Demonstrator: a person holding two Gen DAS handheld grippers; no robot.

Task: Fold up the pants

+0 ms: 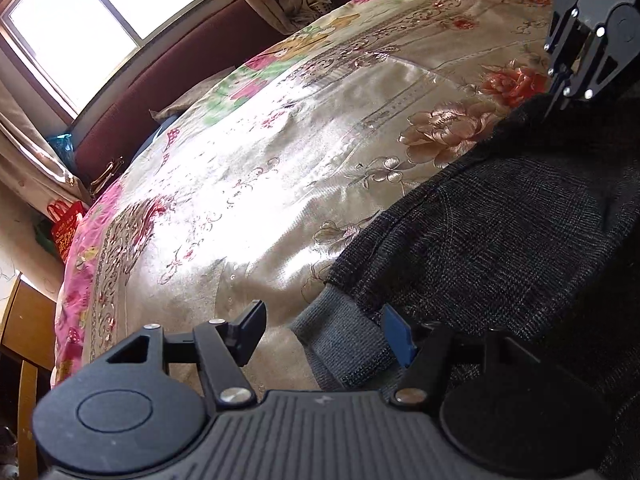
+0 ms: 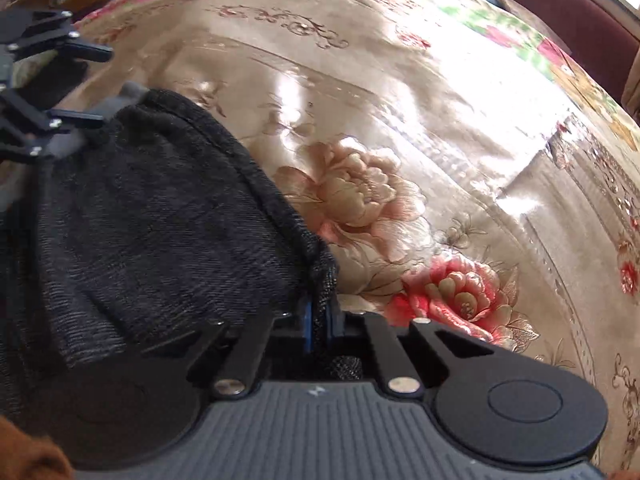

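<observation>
- Pants (image 1: 500,232), dark knit, lie on the floral satin bedspread (image 1: 248,168), filling the left wrist view from 3 to 5 o'clock.
- Left gripper (image 1: 324,332) stands wide apart, released; the grey ribbed cuff (image 1: 340,340) sits between its fingers, unpinched.
- Right gripper (image 2: 318,320) is clenched on a dark fabric edge of the pants at 6 o'clock.

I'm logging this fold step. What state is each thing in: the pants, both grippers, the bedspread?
pants: dark, lying on the bed, one edge pinched, grey cuff showing.
right gripper: shut on the pants' edge.
left gripper: open, jaws astride the grey cuff, not pressing it.
bedspread: spread out, slightly creased.
</observation>
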